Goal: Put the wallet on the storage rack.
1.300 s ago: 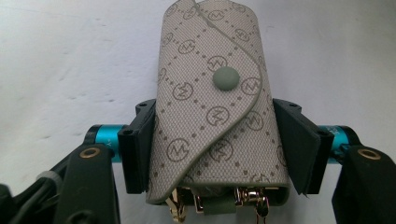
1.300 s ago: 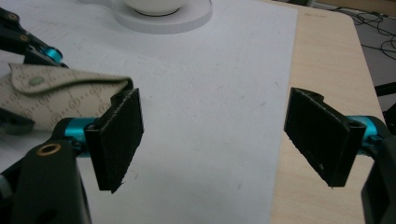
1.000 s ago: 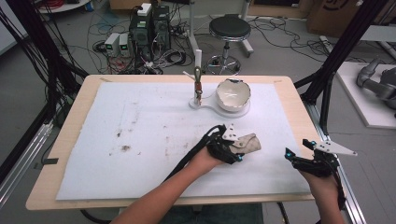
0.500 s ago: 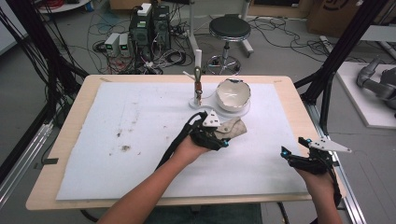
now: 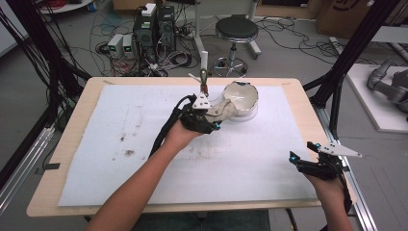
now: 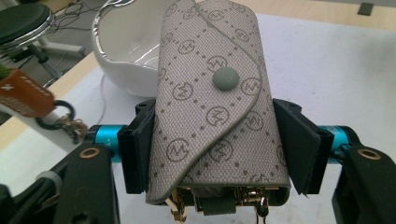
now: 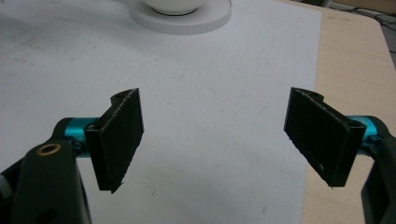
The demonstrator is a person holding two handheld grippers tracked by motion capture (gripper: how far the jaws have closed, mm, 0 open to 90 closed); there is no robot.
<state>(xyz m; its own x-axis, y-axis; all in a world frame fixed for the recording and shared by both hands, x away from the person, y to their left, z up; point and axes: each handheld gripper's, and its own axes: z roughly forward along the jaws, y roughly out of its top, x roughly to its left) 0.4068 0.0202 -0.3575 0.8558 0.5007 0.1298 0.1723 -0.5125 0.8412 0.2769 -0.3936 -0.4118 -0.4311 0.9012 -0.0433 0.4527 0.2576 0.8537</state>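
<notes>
A grey monogrammed key pouch [image 6: 212, 107] with a round snap button sits clamped between the jaws of my left gripper [image 6: 217, 149], gold hardware hanging from its lower end. In the high view my left gripper [image 5: 208, 119] holds the key pouch [image 5: 222, 109] above the mat, just left of a white bowl [image 5: 243, 95] on a round base. The white bowl [image 6: 126, 46] lies close behind the pouch. My right gripper [image 5: 315, 161] hovers at the mat's right front edge. My right gripper [image 7: 219, 135] is open with nothing between its pads.
A white mat [image 5: 144, 144] with dark smudges covers the wooden table [image 5: 77, 115]. A small stand with a brown tag [image 5: 204, 77] rises behind the bowl. The brown tag [image 6: 25, 93] and a key ring are left of the pouch. The bowl's base [image 7: 182, 16] is far ahead.
My left gripper has carried the key pouch away from the person, towards the white bowl, and now holds it beside the bowl's rim. My right gripper has barely shifted.
</notes>
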